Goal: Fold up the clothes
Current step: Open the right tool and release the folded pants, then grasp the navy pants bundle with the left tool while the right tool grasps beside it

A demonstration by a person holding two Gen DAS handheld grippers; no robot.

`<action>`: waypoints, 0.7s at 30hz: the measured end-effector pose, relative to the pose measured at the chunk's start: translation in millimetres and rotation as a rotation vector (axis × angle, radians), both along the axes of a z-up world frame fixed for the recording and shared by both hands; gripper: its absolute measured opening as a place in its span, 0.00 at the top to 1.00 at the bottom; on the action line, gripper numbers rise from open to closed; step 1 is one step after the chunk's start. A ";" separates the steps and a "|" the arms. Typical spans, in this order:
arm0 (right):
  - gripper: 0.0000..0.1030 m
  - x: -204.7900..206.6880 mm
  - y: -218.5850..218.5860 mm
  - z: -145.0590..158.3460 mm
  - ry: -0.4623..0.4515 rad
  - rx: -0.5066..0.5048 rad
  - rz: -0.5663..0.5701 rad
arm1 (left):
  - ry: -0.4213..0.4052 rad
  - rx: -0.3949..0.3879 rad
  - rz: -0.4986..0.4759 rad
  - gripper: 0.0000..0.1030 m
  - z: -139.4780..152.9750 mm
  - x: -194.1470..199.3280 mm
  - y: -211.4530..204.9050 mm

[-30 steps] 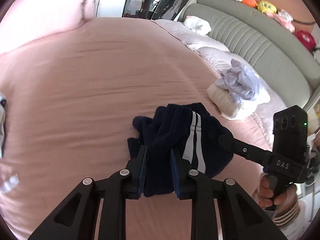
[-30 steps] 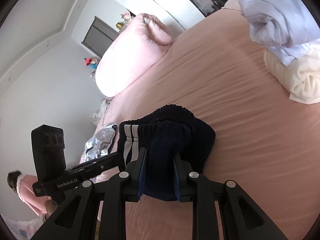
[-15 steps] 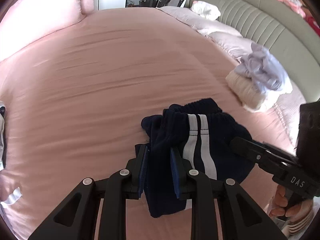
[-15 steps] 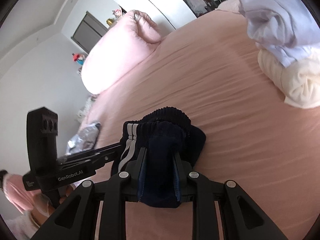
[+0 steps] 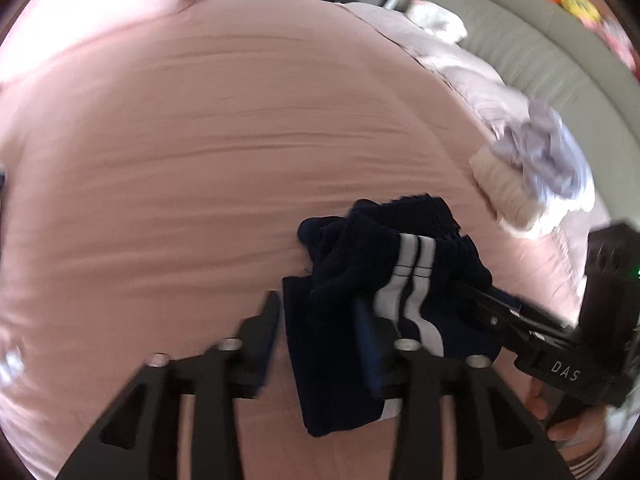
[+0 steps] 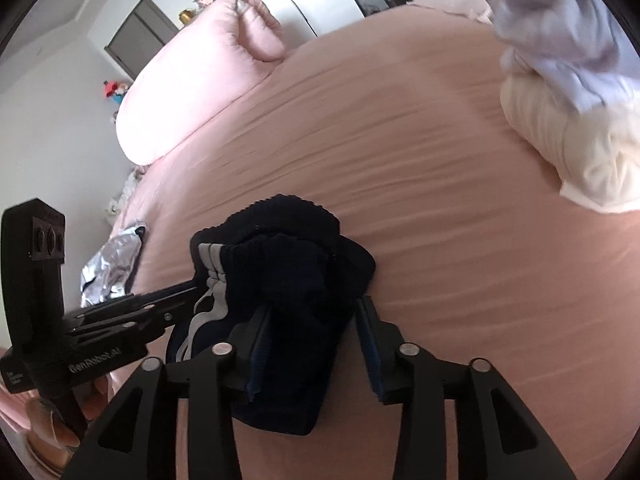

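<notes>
Both grippers' jaws are opening around the bunched navy shorts, waistband pointing away.

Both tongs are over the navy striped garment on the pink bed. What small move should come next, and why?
Probably draw both tongs straight back off the navy garment. The left tongs and right tongs are opening, with cloth between the fingers but gaps showing beside the pads, and the garment lies bunched on the pink bedsheet. Backing away without snagging it would likely leave the fold intact.
</notes>
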State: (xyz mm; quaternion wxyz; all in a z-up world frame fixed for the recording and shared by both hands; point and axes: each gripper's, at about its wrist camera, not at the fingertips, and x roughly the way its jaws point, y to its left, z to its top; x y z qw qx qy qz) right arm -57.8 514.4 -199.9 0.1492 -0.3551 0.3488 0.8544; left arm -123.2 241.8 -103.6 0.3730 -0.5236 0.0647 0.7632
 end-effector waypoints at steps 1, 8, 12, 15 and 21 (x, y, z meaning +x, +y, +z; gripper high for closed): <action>0.38 2.1 2.1 -0.5 0.001 -0.011 -0.010 | -0.028 0.030 0.024 0.39 0.1 -2.5 -7.0; 0.33 18.0 27.1 -17.0 0.129 -0.338 -0.081 | -0.265 0.204 0.162 0.23 -13.0 -9.3 -50.8; 0.33 9.8 21.6 -13.8 0.112 -0.314 -0.050 | -0.236 0.223 0.194 0.23 -9.9 4.6 -62.4; 0.33 5.6 17.3 -16.3 0.110 -0.358 -0.036 | -0.259 0.260 0.250 0.23 -10.5 16.5 -69.7; 0.33 9.5 10.6 -28.0 0.144 -0.476 -0.080 | -0.349 0.276 0.313 0.23 -26.8 28.0 -74.6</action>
